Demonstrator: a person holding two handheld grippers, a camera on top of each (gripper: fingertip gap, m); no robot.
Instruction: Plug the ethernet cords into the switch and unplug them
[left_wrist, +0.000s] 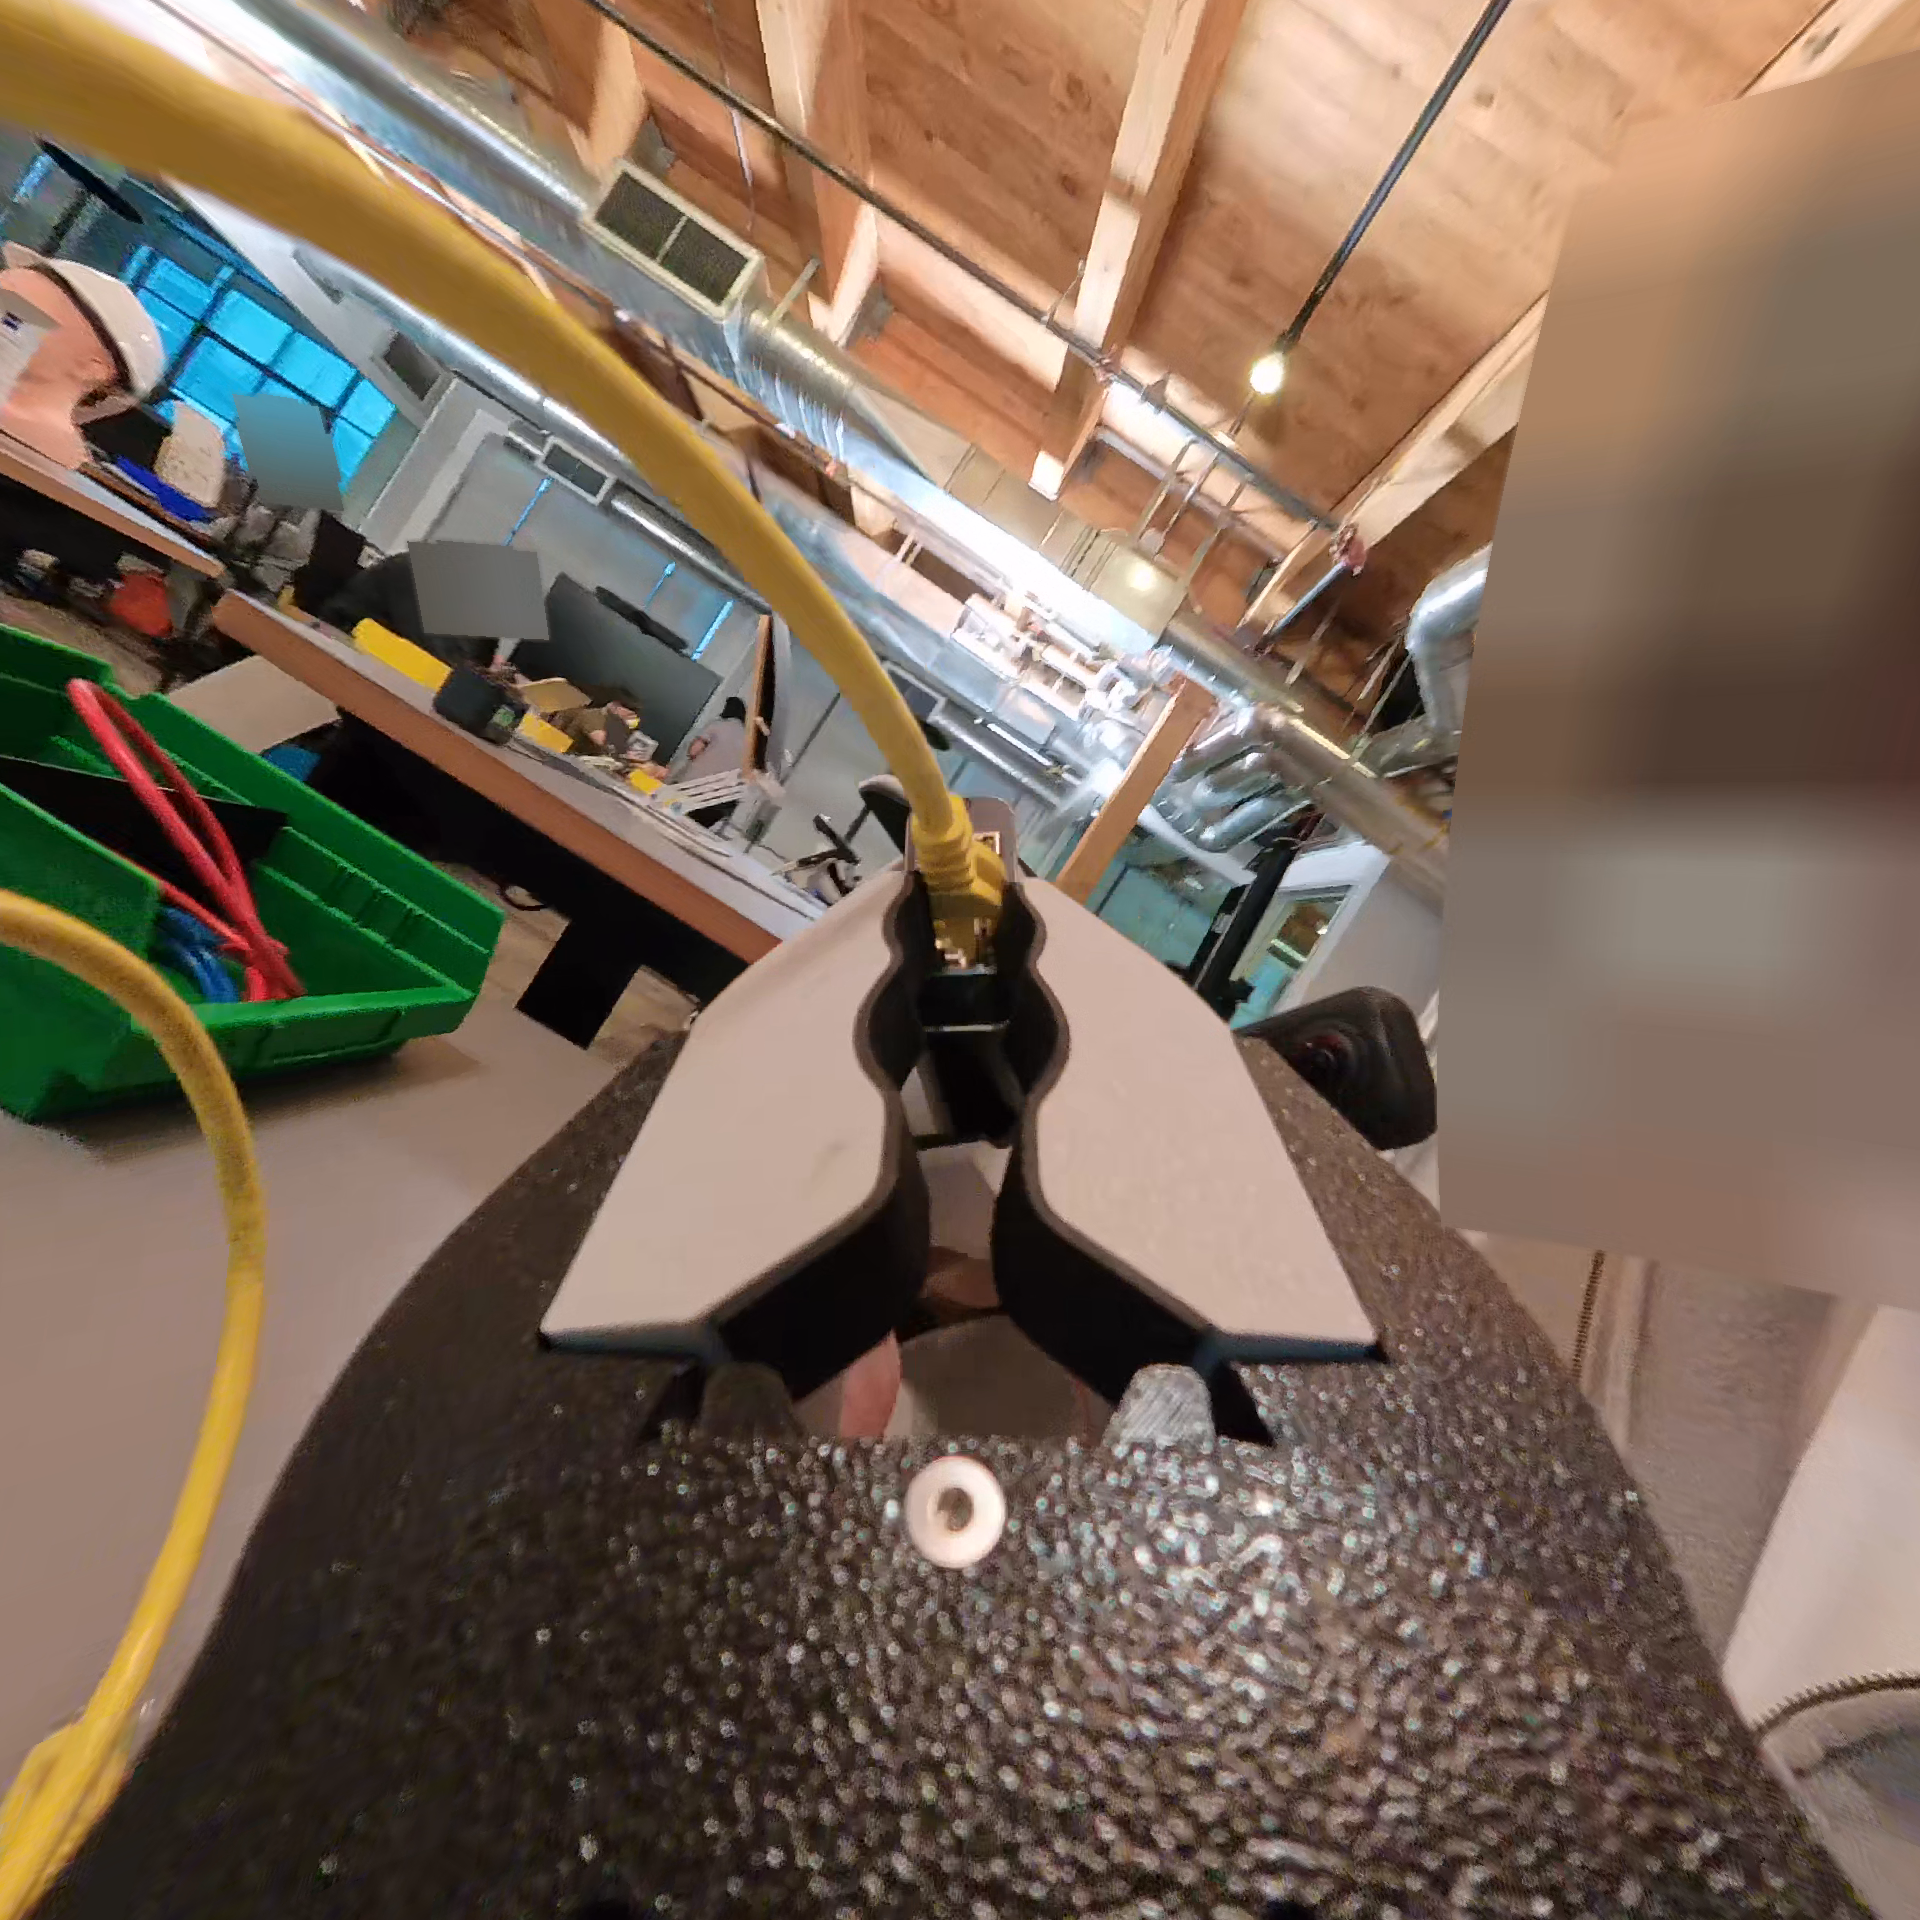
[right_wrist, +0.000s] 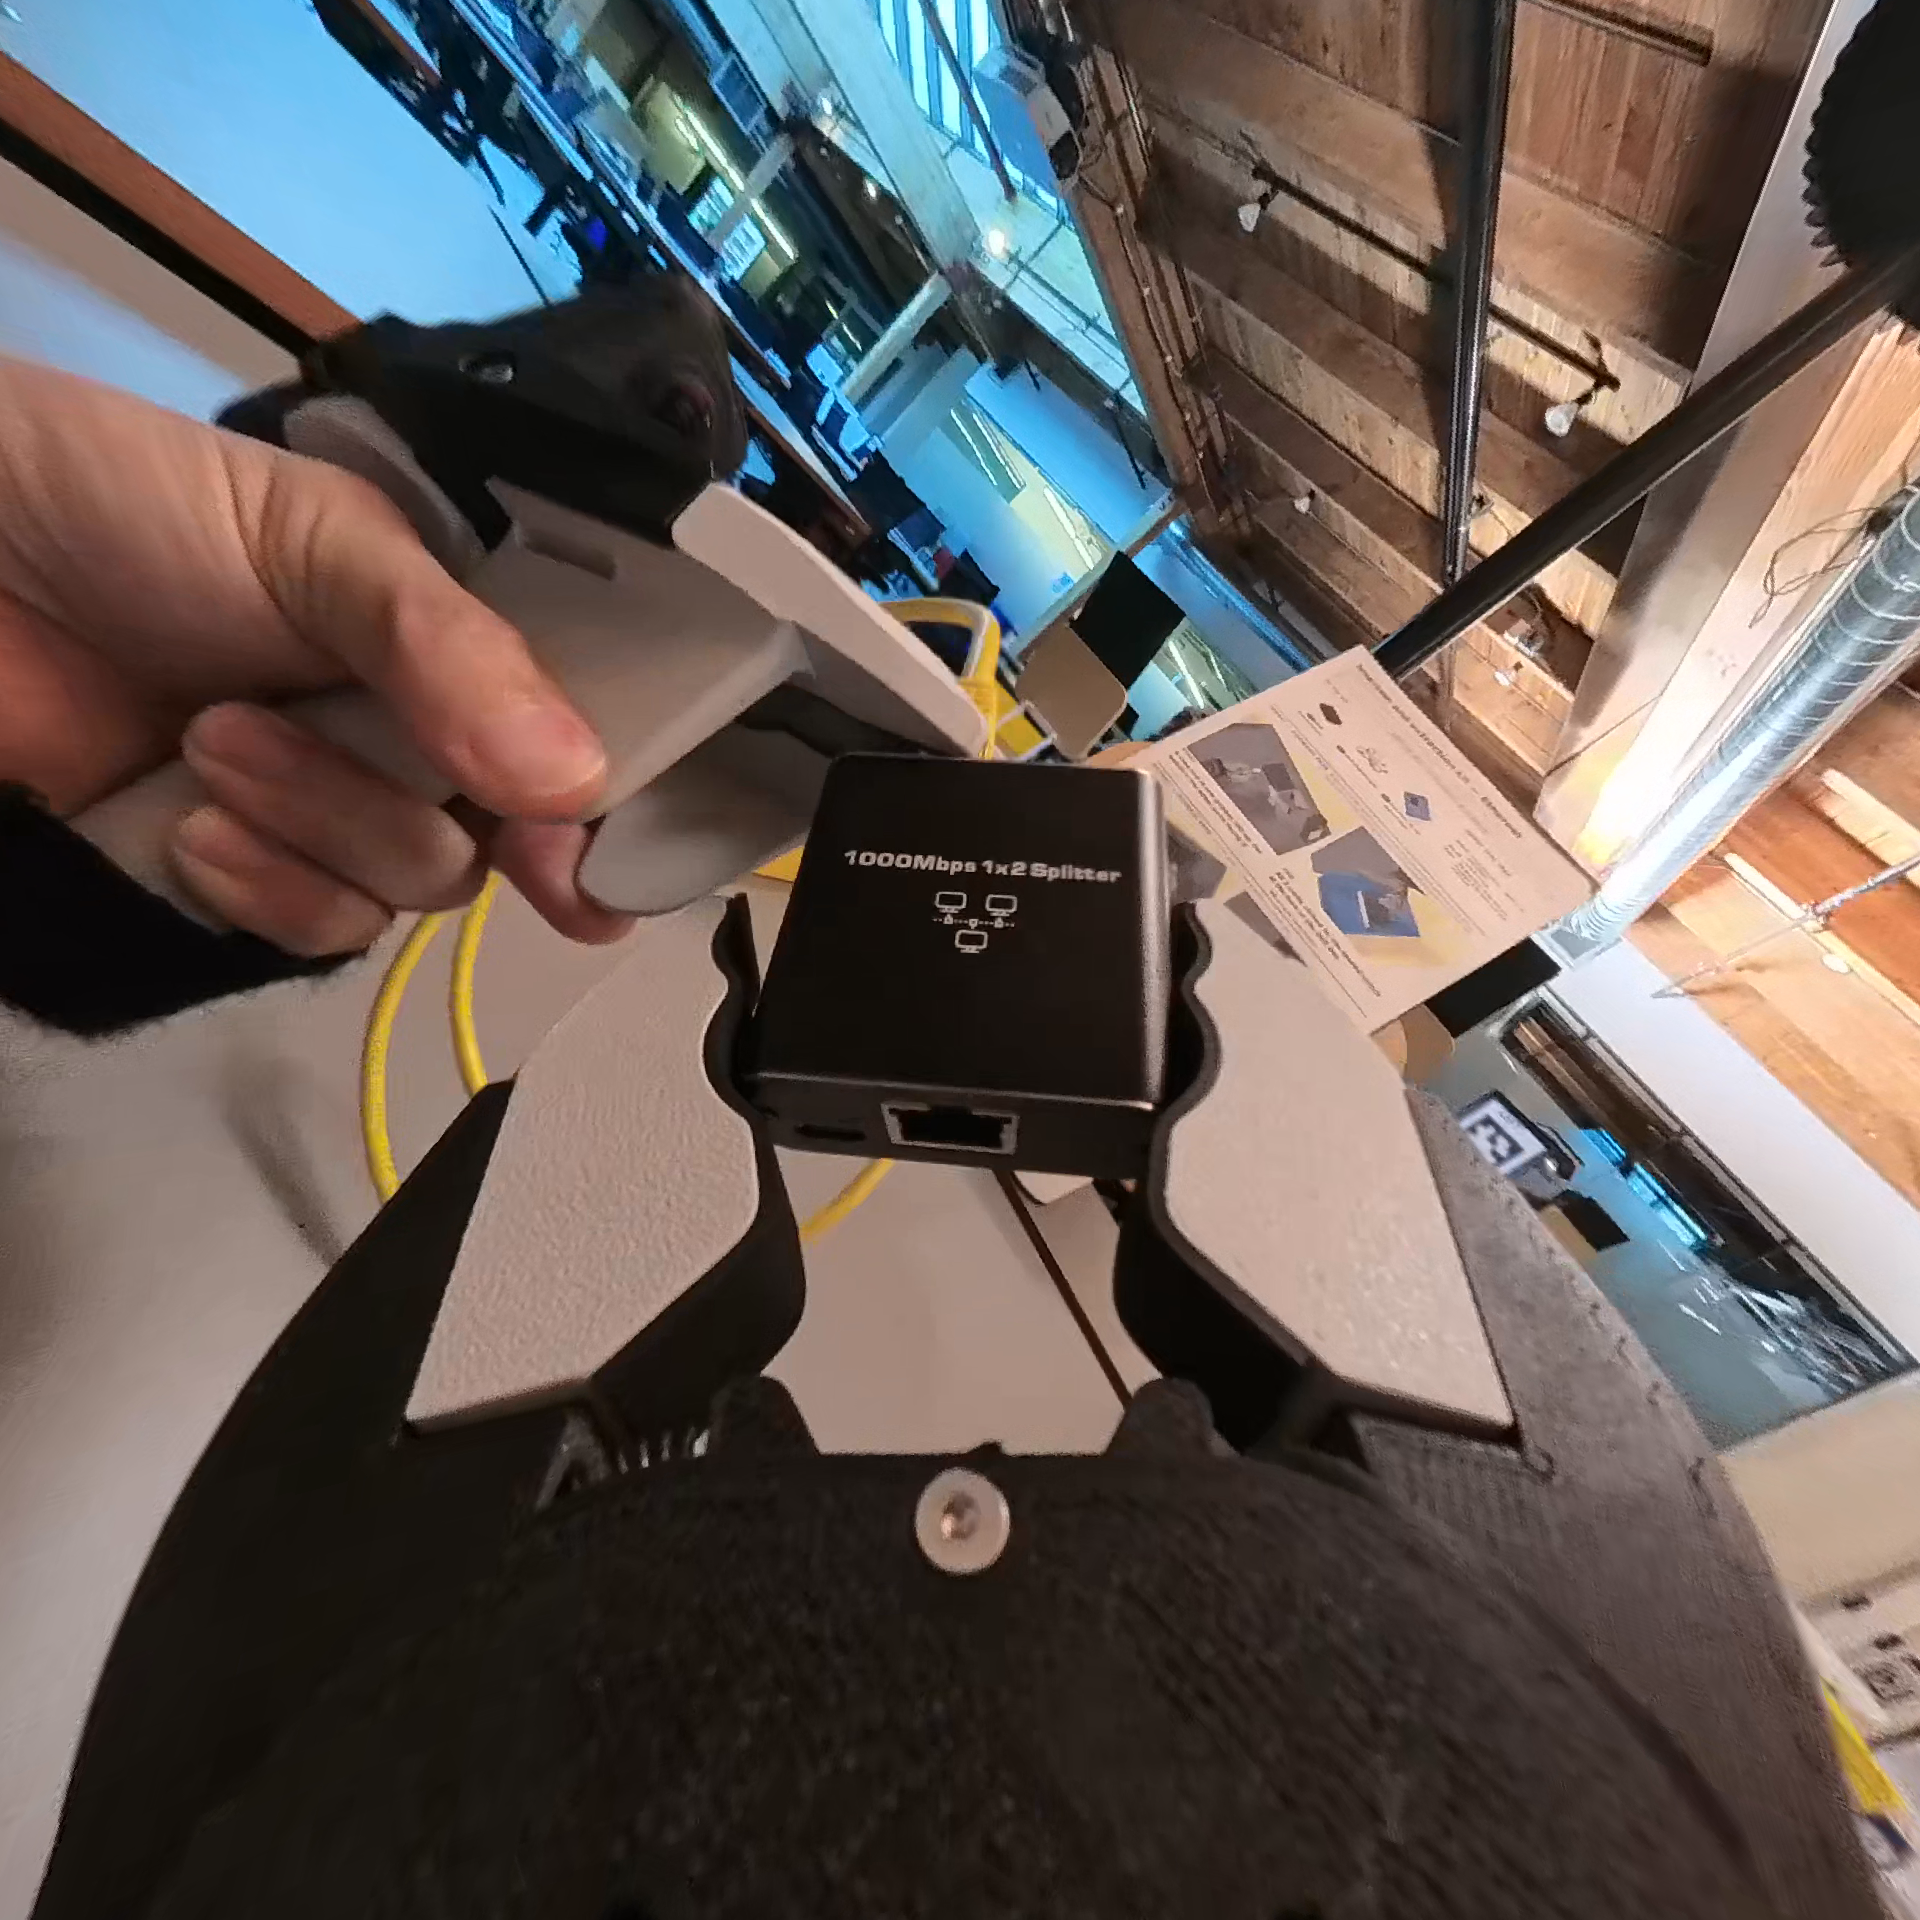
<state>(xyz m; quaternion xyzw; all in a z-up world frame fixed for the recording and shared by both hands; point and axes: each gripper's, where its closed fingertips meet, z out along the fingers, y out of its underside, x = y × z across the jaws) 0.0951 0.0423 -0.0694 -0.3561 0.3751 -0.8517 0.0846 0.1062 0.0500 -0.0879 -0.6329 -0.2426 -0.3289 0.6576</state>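
My right gripper (right_wrist: 956, 935) is shut on a small black switch box (right_wrist: 956, 1008) and holds it above the table, one empty port facing the camera. My left gripper (left_wrist: 961, 904), held by a hand (right_wrist: 260, 644), is shut on the plug (left_wrist: 961, 883) of a yellow ethernet cord (left_wrist: 623, 416) at the switch's (left_wrist: 966, 1029) far end. The plug's tip meets the switch; I cannot tell how deep it sits. The cord's other plug (left_wrist: 42, 1787) hangs at the lower left. The cord loops on the table below the switch (right_wrist: 416, 1039).
A green bin (left_wrist: 364, 997) with a red cord (left_wrist: 197, 821) and a blue cord (left_wrist: 197, 966) stands on the grey table (left_wrist: 364, 1247) at the left. A printed sheet (right_wrist: 1371, 831) stands behind the switch. Work tables with clutter lie beyond. Left and right tips are no more than a few centimetres apart.
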